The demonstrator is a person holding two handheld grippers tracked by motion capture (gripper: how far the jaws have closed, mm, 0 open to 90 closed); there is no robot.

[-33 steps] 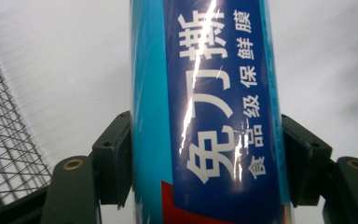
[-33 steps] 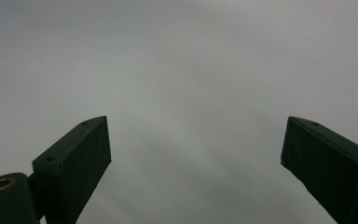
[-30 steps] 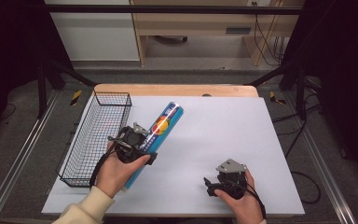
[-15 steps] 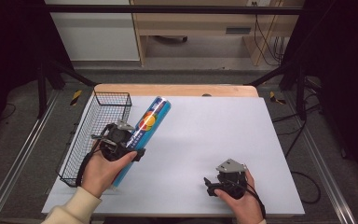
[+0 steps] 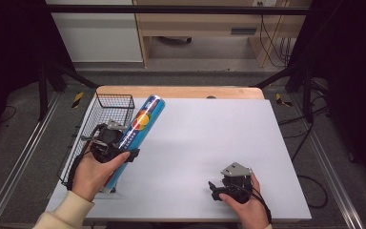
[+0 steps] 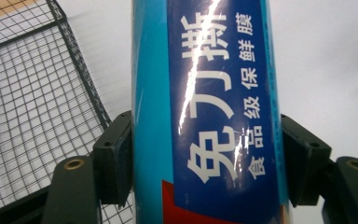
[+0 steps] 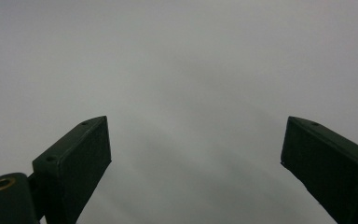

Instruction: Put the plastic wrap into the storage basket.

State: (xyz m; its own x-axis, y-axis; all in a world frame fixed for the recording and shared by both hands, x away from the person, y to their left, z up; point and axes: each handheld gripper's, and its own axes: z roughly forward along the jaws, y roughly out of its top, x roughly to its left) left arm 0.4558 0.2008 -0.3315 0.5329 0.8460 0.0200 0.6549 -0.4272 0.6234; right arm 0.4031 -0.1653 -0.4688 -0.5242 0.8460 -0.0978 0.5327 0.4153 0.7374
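A long blue tube of cling film (image 5: 138, 128) with white Chinese lettering and an orange patch is held tilted above the table's left side, its top end pointing away. My left gripper (image 5: 116, 145) is shut on the tube (image 6: 209, 112), both black jaws pressed to its sides, right beside the wire basket (image 5: 106, 106). Near the front edge at the right, my right gripper (image 5: 218, 188) rests open just above the white table, nothing between its jaws (image 7: 193, 158).
The black wire basket (image 6: 32, 93) stands along the table's left edge, seemingly empty. The white tabletop (image 5: 209, 133) spreads wide between the two hands. A wooden strip (image 5: 181, 91) runs along the far edge.
My left gripper has carried the tube leftward and toward the basket. The right gripper has stayed still.
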